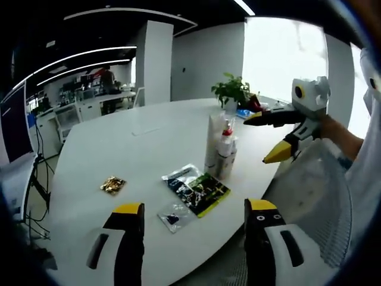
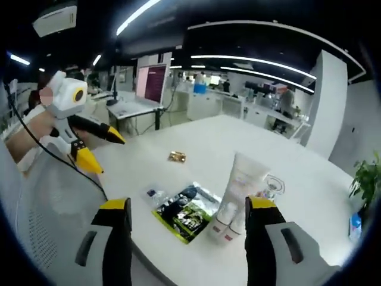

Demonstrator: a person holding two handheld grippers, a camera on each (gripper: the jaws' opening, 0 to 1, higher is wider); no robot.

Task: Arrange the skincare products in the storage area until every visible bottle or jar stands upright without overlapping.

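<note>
**Grippers poised over a crowded skincare cluster on a white office table**

A tall white tube (image 1: 213, 140) stands upright on the white table (image 1: 119, 155), serving as the landmark for a tight group of skincare products. Touching it on the side nearer the person are two small white bottles (image 1: 226, 149) with red labels, seen in the right gripper view (image 2: 223, 223) at the tube's (image 2: 245, 179) foot, with a clear glass jar (image 2: 274, 186) just behind. All appear upright, though whether the bottles lean on the tube cannot be told. A dark green-printed sachet (image 1: 199, 192) and a small clear packet (image 1: 174, 217) lie flat just beside the tube; a gold wrapper (image 1: 113, 184) sits well apart from it, and a potted plant (image 1: 232, 90) stands beyond.

The left gripper (image 1: 193, 223) hovers near the table edge with its jaws spread wide and nothing between them. The right gripper (image 2: 189, 217) is likewise wide apart and empty, facing the tube from the opposite side.

The likely hazard is the crowding: a jaw reaching in for one bottle could nudge the tall, narrow-footed tube and topple it into its neighbours. The flat sachets so close to the tube could also catch under a container being slid.
</note>
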